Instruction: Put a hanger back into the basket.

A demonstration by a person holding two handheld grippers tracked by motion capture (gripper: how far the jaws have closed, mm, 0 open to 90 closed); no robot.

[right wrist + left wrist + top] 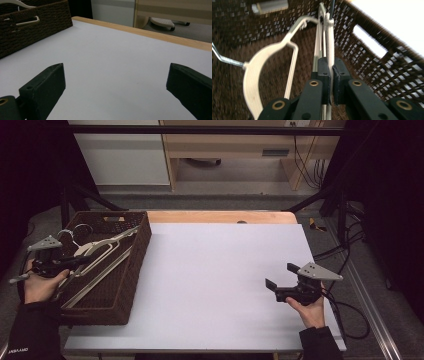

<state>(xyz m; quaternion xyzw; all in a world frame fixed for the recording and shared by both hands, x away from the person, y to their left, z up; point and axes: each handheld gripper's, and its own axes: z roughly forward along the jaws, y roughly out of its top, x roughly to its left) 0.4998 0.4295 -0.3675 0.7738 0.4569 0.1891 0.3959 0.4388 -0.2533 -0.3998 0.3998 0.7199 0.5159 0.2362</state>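
From above our side, we look forward and down over the whole surface (220,285). The left gripper view sits close inside the wicker basket (387,65); the right gripper view skims low across the surface toward that basket.

The white tabletop (220,280) has a pale wooden strip (220,216) along its far edge and stands on a grey floor (240,195). Beyond it are a white cabinet (120,157) and, beside it, a light wooden desk (235,145) with black cables (307,165) hanging at its right end; a dark horizontal bar (210,129) crosses in front of both. Black curtains (390,195) close off both sides, more cables (345,250) trail over the floor to the right of the table, and the room is dimly lit.
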